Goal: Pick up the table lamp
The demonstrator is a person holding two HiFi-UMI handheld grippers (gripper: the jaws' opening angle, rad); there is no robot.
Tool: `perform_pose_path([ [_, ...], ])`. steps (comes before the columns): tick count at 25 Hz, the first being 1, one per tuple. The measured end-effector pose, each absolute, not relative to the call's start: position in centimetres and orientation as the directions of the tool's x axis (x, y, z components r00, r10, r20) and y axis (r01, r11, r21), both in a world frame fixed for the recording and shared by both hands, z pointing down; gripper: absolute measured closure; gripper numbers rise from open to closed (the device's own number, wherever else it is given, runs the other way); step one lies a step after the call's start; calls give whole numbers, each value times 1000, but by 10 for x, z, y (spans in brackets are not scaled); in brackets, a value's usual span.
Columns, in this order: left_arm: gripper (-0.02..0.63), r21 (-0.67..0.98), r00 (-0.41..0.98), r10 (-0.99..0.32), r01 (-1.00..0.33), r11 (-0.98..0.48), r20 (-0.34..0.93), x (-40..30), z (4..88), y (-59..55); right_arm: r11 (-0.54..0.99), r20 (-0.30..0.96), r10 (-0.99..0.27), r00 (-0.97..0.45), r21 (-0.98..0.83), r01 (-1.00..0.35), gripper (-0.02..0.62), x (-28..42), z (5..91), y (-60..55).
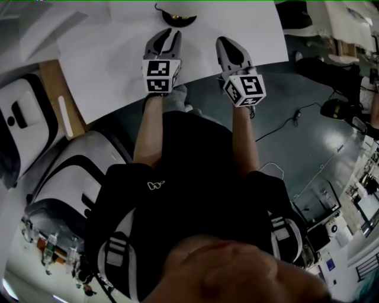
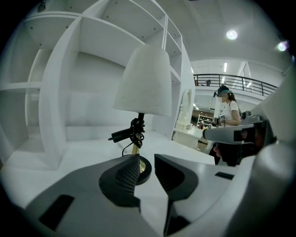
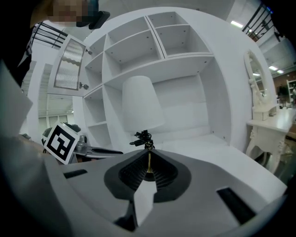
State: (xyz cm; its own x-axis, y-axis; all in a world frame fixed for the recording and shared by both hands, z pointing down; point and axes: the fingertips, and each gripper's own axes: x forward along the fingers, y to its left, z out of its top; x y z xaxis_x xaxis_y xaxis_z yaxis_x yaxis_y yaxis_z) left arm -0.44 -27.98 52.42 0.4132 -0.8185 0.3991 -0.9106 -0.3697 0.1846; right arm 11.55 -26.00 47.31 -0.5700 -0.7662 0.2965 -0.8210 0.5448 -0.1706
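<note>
The table lamp stands on a white tabletop (image 1: 118,59) in front of both grippers. It has a white shade (image 2: 143,81), a brass stem and a round black base (image 2: 146,170), with a bundled black cable and plug (image 2: 129,133) on the stem. In the head view only the base (image 1: 177,18) shows, at the top edge. My left gripper (image 1: 169,36) is short of the base, open, with nothing between its fingers (image 2: 121,178). My right gripper (image 1: 225,42) hovers to the right of it, shut and empty. The lamp (image 3: 141,109) lies straight beyond its tips (image 3: 148,157).
A white shelf unit (image 2: 92,69) rises close behind the lamp. A white dresser with a mirror (image 3: 261,102) stands to the right. A person (image 2: 229,109) stands far off at the right. White seats (image 1: 23,118) sit left of the table, and cables (image 1: 290,121) lie on the floor.
</note>
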Motion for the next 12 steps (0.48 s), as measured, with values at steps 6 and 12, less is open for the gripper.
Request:
perform_pose_path([
  [6,485,154,433,-815,-901,-406,385,-3,542,-309,548,345,-753,-561,-143,-824,575,112,475,-270],
  [12,474,137,441,-823,-897,-421,359,10,549,-332,521,392,-749,-534,-147,-840,575,125,484,-272],
])
